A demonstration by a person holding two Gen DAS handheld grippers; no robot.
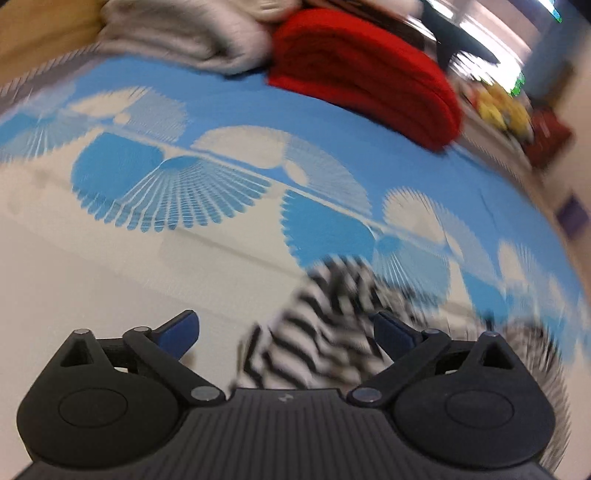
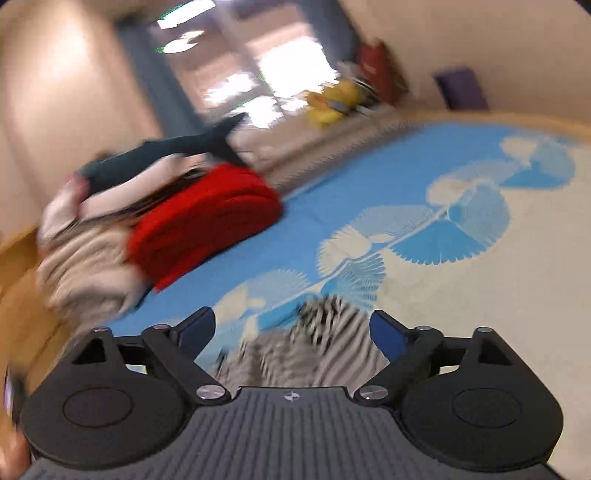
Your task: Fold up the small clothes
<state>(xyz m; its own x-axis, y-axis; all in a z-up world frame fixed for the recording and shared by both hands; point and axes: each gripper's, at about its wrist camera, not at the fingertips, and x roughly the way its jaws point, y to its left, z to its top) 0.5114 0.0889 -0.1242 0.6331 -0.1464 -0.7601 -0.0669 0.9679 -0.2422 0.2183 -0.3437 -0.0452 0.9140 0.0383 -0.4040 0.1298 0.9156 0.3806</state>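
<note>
Working surface: spread under everything is the bed cover (image 1: 229, 103), blue at the far side and cream near me, printed with fan shapes; I use its flat cream stretch because a fold needs a smooth, bare base.
Pile at the far edge: a red folded blanket (image 1: 365, 77) and grey-beige bedding (image 1: 184, 33) sit well apart from my work, pushed back, I judge, so they cannot tangle with the small garment.
Room beyond: a bright window, a yellow soft toy (image 2: 332, 101) and a dark shark-shaped toy (image 2: 177, 151) lie past the bed; blur hides the rest.
Task garment: the black-and-white striped garment (image 1: 314, 339) lies bunched on the cream part of the cover, just ahead of both tools, not yet flat and not yet folded as far as I can tell.
Left gripper (image 1: 286, 332): my jaws stand wide apart and hold nothing; the striped cloth rises between them, nearer the right-hand blue pad (image 1: 395, 334), so I am placed to pinch an edge.
Right gripper (image 2: 291, 332): the jaws are likewise spread wide and empty, with the stripes heaped in the gap between the blue pads (image 2: 384, 332); whether cloth touches a pad I cannot tell through the blur.
Step in hand: I judge both tools are lining up on the heap to take two corners, since one grip alone would let it sag.
Risk: bunched layers may be caught together, so the fold could come out crooked.
</note>
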